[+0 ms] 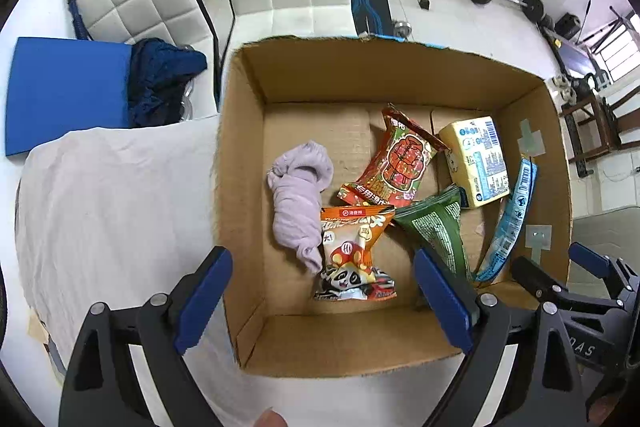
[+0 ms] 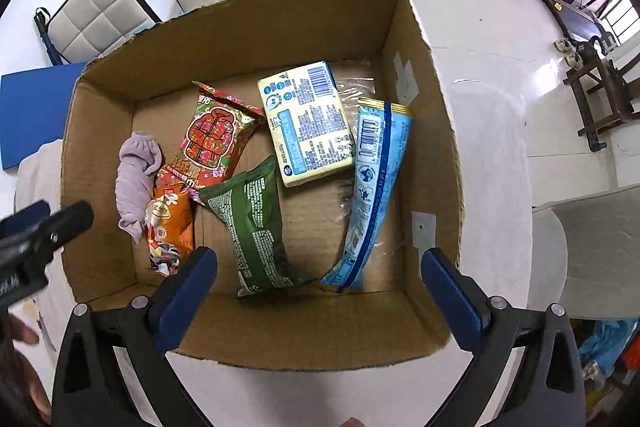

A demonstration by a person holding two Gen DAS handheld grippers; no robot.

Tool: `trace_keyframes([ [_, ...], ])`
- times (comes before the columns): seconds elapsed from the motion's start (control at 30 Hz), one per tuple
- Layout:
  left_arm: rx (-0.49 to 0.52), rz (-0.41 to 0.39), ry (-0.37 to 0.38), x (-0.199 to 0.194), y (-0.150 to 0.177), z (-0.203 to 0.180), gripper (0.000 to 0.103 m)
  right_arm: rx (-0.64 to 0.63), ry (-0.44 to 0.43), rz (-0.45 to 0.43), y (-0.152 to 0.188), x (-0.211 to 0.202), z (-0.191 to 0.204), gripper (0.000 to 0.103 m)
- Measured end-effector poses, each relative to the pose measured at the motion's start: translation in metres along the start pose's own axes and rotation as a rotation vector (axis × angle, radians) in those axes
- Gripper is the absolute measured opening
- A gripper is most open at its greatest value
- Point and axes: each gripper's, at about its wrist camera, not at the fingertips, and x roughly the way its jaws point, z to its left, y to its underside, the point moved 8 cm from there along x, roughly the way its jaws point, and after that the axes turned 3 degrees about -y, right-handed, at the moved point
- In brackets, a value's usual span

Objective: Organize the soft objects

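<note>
I have my left gripper (image 1: 322, 301) spread wide and empty over the near left edge of the box (image 1: 248, 155), with a white cloth (image 1: 112, 195) to its left. Inside, left to right, lie a lilac sock (image 1: 298, 195), orange packet (image 1: 352, 247), red packet (image 1: 400, 163), green packet (image 2: 252, 219), yellow pack (image 2: 308, 123) and blue pouch (image 2: 372, 179). My right gripper (image 2: 320, 299) hangs wide and empty over the near wall.
</note>
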Motion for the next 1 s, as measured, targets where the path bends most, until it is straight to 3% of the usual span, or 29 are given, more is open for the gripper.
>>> trace_keyframes([
  [0.53,-0.029,-0.111,-0.021,-0.048,0.03,-0.007,0.093,-0.045,0.003,-0.079,0.029,-0.048,0.008,0.103],
  [0.73,-0.054,-0.195,-0.034,-0.101,0.058,-0.014,0.093,-0.062,-0.021,-0.137,0.052,-0.09,0.005,0.103],
  [1.0,-0.072,-0.292,-0.059,-0.191,0.114,-0.018,0.093,-0.111,-0.055,-0.268,0.106,-0.182,0.002,0.103],
])
